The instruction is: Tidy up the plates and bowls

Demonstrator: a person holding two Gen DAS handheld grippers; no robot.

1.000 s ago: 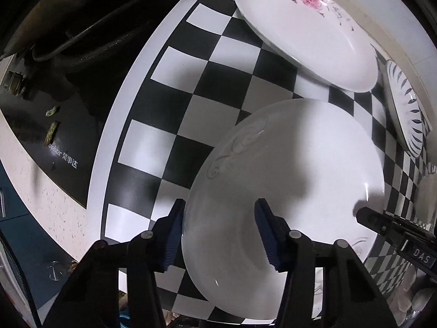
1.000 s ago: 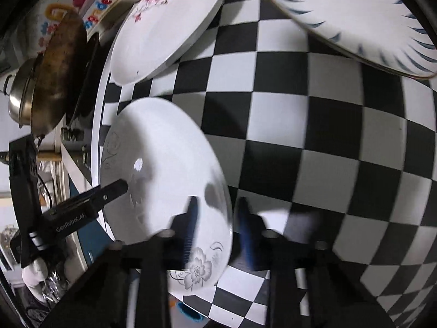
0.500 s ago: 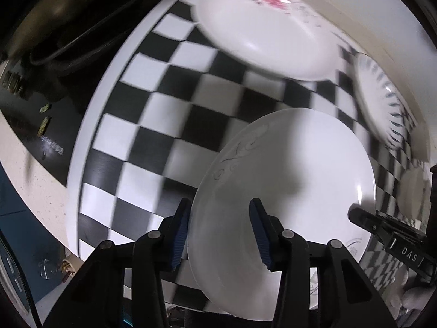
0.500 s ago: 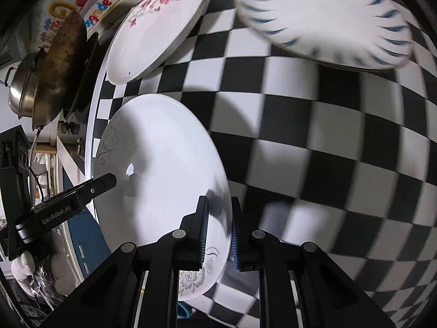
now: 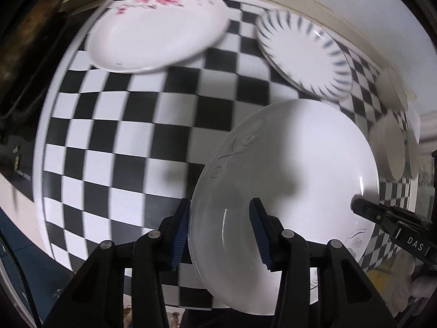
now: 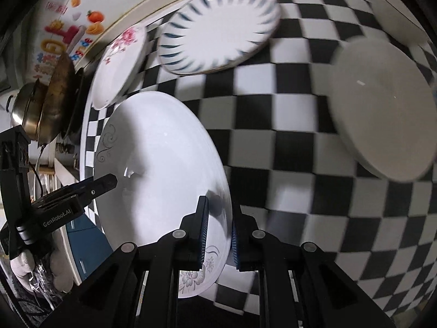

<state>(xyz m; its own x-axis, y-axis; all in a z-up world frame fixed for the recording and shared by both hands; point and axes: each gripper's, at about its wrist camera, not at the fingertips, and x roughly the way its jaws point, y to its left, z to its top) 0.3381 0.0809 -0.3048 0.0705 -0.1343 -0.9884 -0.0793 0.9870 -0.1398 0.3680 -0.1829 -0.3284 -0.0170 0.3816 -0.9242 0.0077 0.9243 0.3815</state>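
Both grippers were on the white scroll plate (image 5: 295, 164), held tilted above the checkered mat (image 5: 109, 136). Right gripper (image 6: 220, 235) was clamped tight on its rim; left gripper (image 5: 221, 235) straddled the opposite edge, fingers spread wide.

Floral plate (image 5: 155, 27) blurred, perhaps pink-blossomed.
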